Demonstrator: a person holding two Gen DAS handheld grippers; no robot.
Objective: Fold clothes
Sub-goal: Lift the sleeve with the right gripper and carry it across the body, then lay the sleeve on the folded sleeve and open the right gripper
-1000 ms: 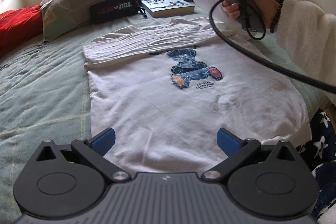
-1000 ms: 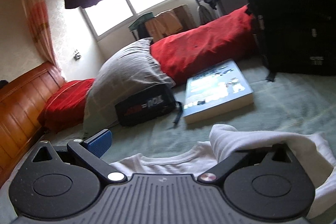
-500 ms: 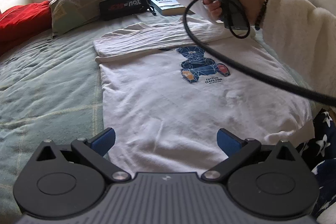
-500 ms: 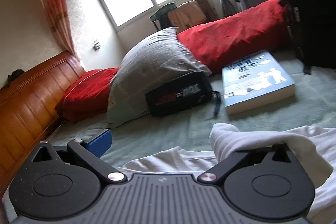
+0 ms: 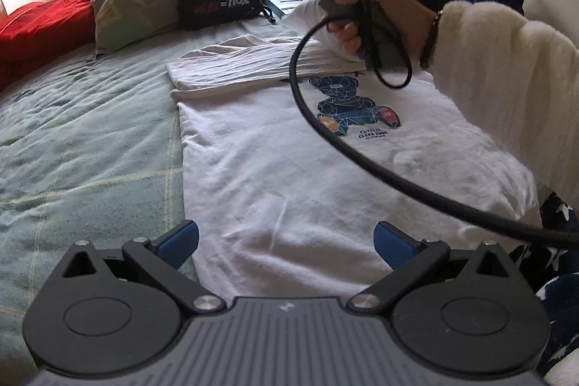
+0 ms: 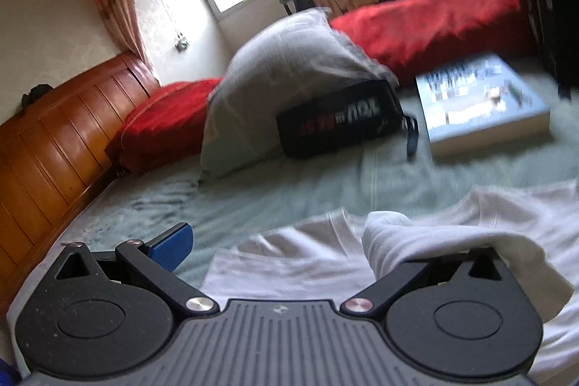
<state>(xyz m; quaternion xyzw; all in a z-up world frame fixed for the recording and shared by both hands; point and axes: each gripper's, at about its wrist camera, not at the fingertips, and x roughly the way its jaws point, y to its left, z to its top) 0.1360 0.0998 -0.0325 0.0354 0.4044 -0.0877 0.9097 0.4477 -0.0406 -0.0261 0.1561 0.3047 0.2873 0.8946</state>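
Left gripper (image 5: 286, 241): jaws wide apart, empty, over near hem of shirt (image 5: 289, 176). Shirt flat on bed (image 5: 83, 140), print up; far part folded over in a band across the top, near hem not yet folded. Judged roughly half done: remaining folds outstanding. Right gripper (image 6: 286, 248): jaws spread, cloth draped over right finger, left pad (image 6: 172, 246) bare; no pinch evident. Left view alone shows whole shirt and hand (image 5: 365, 20). Right view alone shows headboard (image 6: 54, 147).
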